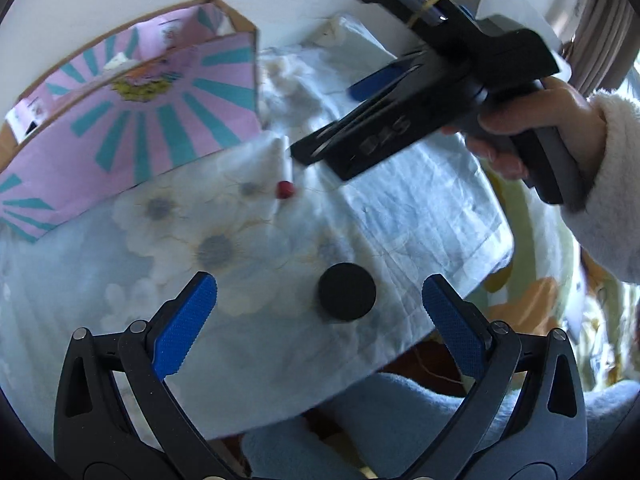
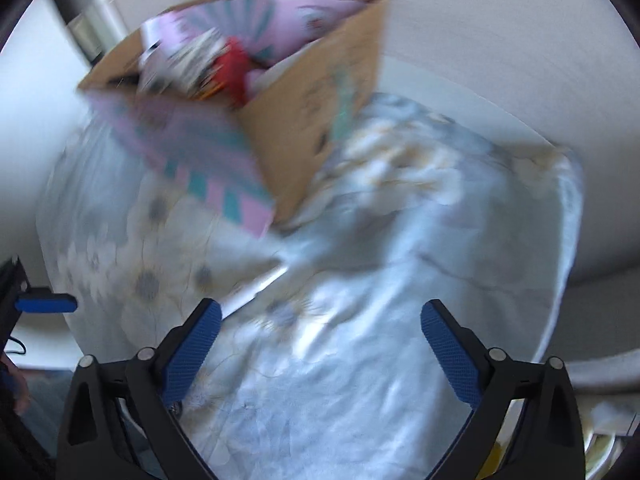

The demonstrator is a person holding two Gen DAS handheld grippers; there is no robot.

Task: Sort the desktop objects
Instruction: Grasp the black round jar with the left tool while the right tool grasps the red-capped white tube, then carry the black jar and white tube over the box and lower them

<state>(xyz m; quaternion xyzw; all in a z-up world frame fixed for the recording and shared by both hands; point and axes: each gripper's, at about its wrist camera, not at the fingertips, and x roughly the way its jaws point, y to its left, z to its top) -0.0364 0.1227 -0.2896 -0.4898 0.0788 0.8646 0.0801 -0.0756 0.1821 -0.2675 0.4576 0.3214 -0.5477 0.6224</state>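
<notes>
- Black disc (image 1: 347, 298) lies on the cloth (image 1: 400, 208), between the wide-open left gripper (image 1: 320, 320) fingers.
- Right gripper (image 2: 320, 344) is open, empty.
- Box (image 2: 304, 120) sits at 11 o'clock.

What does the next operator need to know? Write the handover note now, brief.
Left tool: open, empty, above the flat black round disc on the pale blue floral cloth.
Right tool: open, empty, over the same cloth, with the white stick with a red end lying ahead of it.
Pink-and-teal patterned cardboard box: at the back of the cloth, already holding a red item and other blurred things.
Done: some items boxed.
Left: disc and stick are not yet picked up.
</notes>
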